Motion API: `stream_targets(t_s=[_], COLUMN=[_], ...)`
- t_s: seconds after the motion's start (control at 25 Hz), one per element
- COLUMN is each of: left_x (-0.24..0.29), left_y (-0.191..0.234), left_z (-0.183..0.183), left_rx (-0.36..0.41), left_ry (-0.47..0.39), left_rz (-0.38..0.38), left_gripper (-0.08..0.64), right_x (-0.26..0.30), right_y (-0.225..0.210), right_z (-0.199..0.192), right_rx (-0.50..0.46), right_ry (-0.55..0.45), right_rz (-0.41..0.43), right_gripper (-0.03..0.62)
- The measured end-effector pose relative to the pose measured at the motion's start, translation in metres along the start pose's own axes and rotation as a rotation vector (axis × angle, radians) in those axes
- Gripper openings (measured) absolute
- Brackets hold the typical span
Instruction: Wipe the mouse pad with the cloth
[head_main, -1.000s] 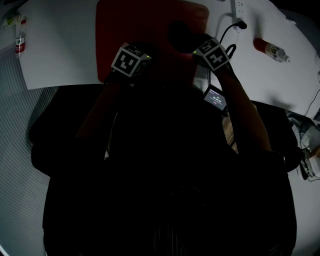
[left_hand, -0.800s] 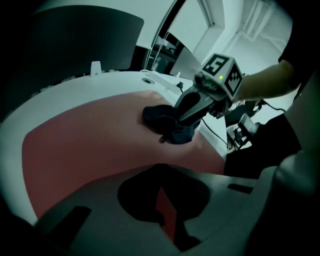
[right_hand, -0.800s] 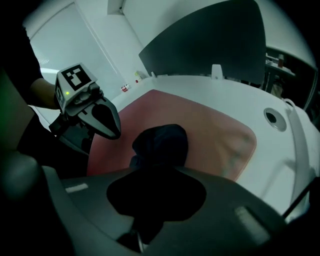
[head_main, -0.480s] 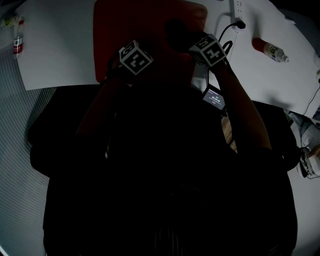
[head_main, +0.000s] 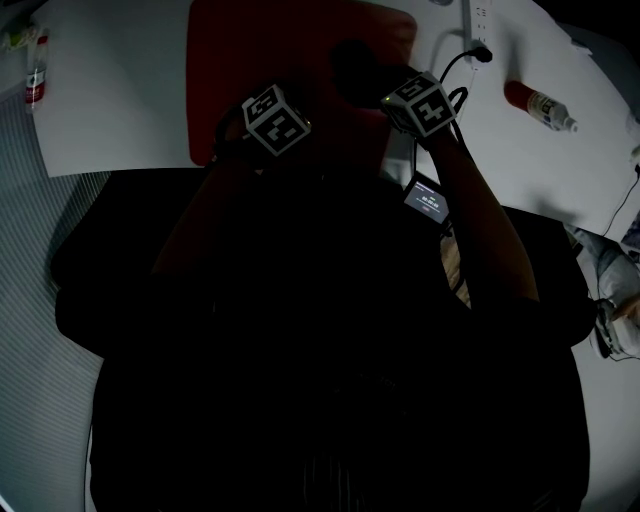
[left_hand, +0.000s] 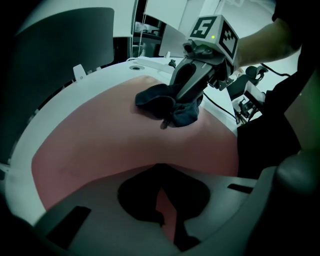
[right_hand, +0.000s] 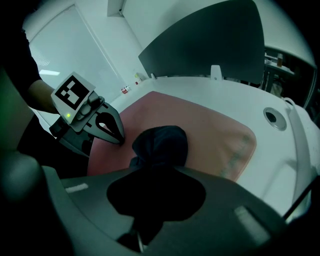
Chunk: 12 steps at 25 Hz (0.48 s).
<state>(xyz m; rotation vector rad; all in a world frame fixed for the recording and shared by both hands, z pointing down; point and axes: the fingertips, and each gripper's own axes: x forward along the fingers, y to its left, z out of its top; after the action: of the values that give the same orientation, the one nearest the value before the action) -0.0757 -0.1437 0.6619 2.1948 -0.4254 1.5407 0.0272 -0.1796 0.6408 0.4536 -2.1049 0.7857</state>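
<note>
On the red mouse pad (right_hand: 215, 130), your right gripper (left_hand: 186, 100) pinches the dark cloth (left_hand: 165, 105). Press it flat and sweep evenly. Your left gripper (right_hand: 116, 134), jaws pressed together and empty, can steady the pad's near edge.

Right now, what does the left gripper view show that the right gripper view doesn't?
Left gripper view only: the right gripper, marker cube on top, its jaws shut on the dark cloth.
Right gripper view only: the left gripper, jaws together with nothing between them, tips by the pad's edge. It also shows a round hole in the white table.
Both: the red mouse pad with the cloth bunched on it.
</note>
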Motion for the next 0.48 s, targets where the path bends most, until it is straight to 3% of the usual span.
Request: stream_targets(t_s=[0.08, 0.2, 0.28, 0.36, 0.48], left_x=[0.000, -0.001, -0.001, -0.001, -0.001], left_y=[0.000, -0.001, -0.001, 0.000, -0.001], left_z=[0.000, -0.001, -0.001, -0.001, 0.000], left_rx=[-0.005, 0.003, 0.022, 0.016, 0.000], left_ry=[-0.003, 0.002, 0.013, 0.015, 0.013], left_rz=[-0.016, -0.037, -0.040, -0.042, -0.050], left_gripper=[0.006, 0.006, 0.006, 0.006, 0.006], right_x=[-0.003, -0.033, -0.048, -0.038, -0.009], right_y=[0.000, -0.009, -0.018, -0.031, -0.053], right_z=[0.005, 0.046, 0.071, 0.076, 0.059], right_rx=[-0.008, 0.022, 0.040, 0.014, -0.125], right_ry=[-0.020, -0.183, -0.229, -0.188, -0.063], right_rz=[-0.007, -0.050, -0.058, -0.063, -0.141], right_gripper=[0.044, 0.042, 0.041, 0.041, 0.041])
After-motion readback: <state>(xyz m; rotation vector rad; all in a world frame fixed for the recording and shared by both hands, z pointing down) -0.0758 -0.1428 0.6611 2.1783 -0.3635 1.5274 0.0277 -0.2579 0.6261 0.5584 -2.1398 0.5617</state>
